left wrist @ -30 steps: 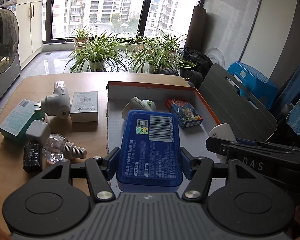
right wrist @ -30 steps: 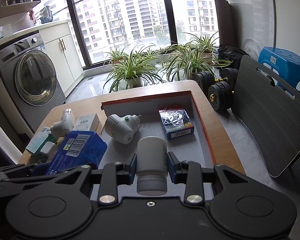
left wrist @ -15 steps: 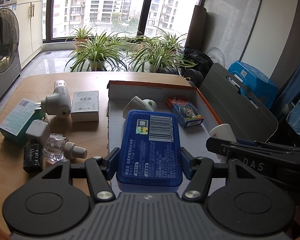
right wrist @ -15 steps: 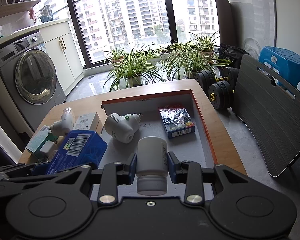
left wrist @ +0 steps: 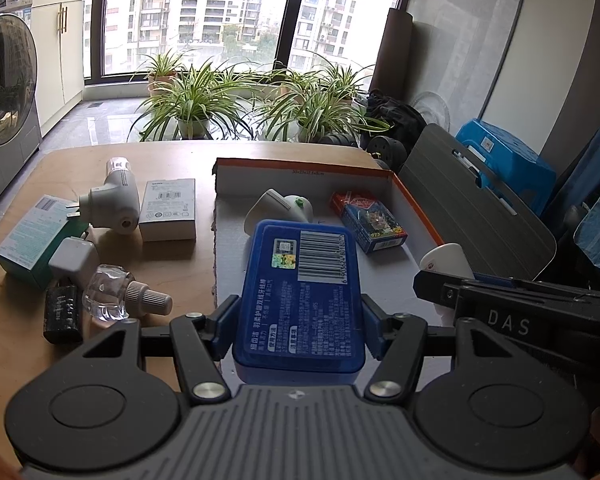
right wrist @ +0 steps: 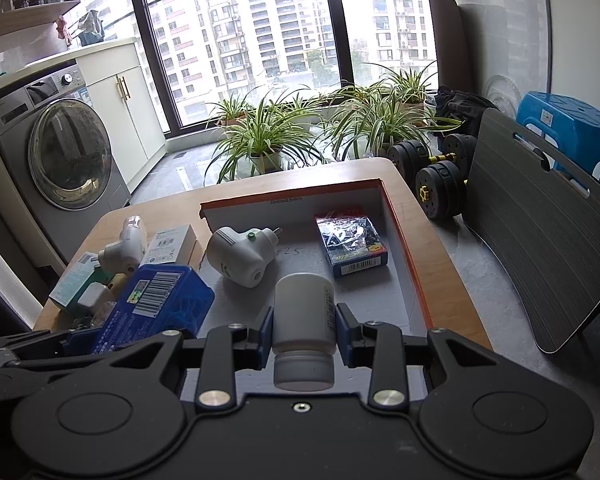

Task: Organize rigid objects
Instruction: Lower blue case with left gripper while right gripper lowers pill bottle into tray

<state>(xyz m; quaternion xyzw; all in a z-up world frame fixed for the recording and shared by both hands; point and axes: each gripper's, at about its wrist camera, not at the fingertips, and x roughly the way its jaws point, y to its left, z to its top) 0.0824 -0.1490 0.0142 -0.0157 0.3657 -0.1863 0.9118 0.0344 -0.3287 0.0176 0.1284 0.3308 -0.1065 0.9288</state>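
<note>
Both grippers were clamped and poised over the tray [right wrist: 404, 248]: left gripper [left wrist: 298, 320] on blue case [left wrist: 300, 292], right gripper [right wrist: 303, 330] on white bottle [right wrist: 304, 312], long axes pointing forward.

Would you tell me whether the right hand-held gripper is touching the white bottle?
Touching. The right wrist view shows the right hand-held gripper with both blue pads pressed against the sides of the white bottle, no gap visible.

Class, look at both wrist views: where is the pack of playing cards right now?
The pack of playing cards lies inside the shallow box, near its right wall, right of the white plug adapter.
</note>
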